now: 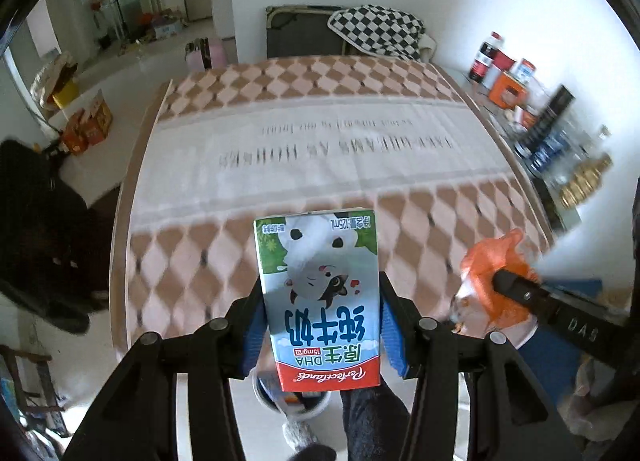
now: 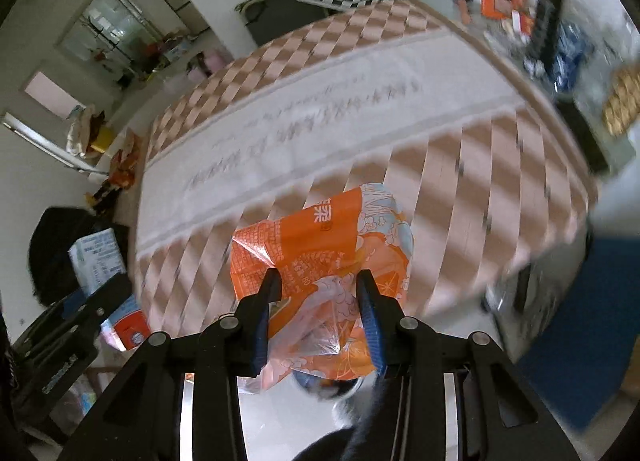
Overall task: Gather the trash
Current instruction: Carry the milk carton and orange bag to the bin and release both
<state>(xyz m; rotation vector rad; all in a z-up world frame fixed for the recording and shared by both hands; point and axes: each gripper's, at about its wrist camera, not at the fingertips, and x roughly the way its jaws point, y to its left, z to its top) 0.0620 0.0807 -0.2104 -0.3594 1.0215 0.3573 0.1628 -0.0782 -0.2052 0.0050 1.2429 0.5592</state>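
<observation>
My left gripper [image 1: 319, 303] is shut on a small milk carton [image 1: 318, 297], white, green and red with a cartoon cow, held upright above the near edge of the table [image 1: 320, 141]. My right gripper [image 2: 320, 289] is shut on a crumpled orange and clear snack wrapper [image 2: 320, 253], also held over the near edge. The wrapper [image 1: 488, 281] and the right gripper's finger show at the right of the left wrist view. The carton [image 2: 98, 257] and left gripper show at the left of the right wrist view. A white bin [image 1: 292, 401] sits on the floor below the carton.
The table has a pink and brown diamond cloth with a white printed band. Bottles, boxes and cans [image 1: 516, 85] crowd a side surface on the right. A checkered cloth [image 1: 376, 29] lies on a dark chair behind the table. A black bag [image 1: 44, 229] sits at the left.
</observation>
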